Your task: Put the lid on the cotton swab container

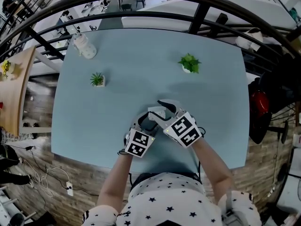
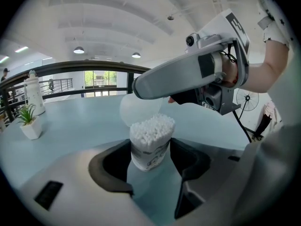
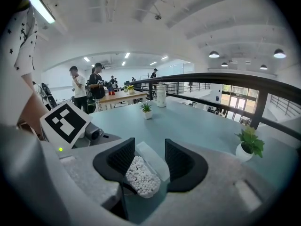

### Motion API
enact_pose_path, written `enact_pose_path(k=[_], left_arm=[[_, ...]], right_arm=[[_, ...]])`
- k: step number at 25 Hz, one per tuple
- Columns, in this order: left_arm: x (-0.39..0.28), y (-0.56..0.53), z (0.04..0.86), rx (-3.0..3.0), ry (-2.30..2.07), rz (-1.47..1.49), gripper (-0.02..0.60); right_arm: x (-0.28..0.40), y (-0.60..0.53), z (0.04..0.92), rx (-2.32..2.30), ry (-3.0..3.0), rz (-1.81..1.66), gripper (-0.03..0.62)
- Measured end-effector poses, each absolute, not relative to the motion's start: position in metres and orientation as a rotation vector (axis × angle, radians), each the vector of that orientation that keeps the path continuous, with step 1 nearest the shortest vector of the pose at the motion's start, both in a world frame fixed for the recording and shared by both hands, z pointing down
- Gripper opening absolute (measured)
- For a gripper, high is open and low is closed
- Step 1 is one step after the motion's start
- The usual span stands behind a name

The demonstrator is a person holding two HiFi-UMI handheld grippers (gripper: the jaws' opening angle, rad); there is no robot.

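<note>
**Head view.** Nearest us is the person's star-printed top (image 1: 164, 202), with the forearms (image 1: 212, 164) reaching forward over the counter (image 1: 216, 93). The left tongs (image 1: 146, 123) and right tongs (image 1: 162, 110) meet tip to tip, the right crossing just over the left. What they carry is too crowded to make out here. A small potted plant (image 1: 97, 79), a larger potted plant (image 1: 189, 63) and a white bottle (image 1: 84, 46) stand well beyond the tongs.

**Left gripper view.** The left tongs are clenched on the cotton swab container (image 2: 149, 149), gripping its lower wall from both sides. It stands upright, and the swab heads (image 2: 153, 128) rise proud of the rim. The translucent lid (image 2: 136, 108) hangs just above and behind the swabs, under the right tongs. It is not seated. We cannot tell whether it touches the swabs.

**Right gripper view.** The right tongs are closed on the lid, which lies tilted between the jaws. The swab heads show beneath it, nearer one jaw than the other.

**Risks, in our judgement.**
- A tilted or off-centre lid could catch on the proud swab heads, then jam or flick swabs out.
- Pressing down off-axis could rock the container, since the left tongs hold it low.
- A hard squeeze there could distort the rim and stop the lid seating.
- The smooth lid could slip in the right tongs under load.
</note>
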State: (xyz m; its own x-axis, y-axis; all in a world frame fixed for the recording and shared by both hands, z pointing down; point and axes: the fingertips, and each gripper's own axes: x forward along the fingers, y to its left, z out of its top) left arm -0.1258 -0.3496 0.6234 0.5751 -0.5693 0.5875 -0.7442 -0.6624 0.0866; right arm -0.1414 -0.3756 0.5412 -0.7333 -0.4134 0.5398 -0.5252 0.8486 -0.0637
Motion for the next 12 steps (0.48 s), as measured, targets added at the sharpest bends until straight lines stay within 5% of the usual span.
enact_pose_path(k=[12], left_arm=[[-0.126,-0.351,0.624,2.484,-1.081,0.759,0.255]], right_arm=[[-0.146,-0.367,0.545,0.623,-2.486,0.307,0.184]])
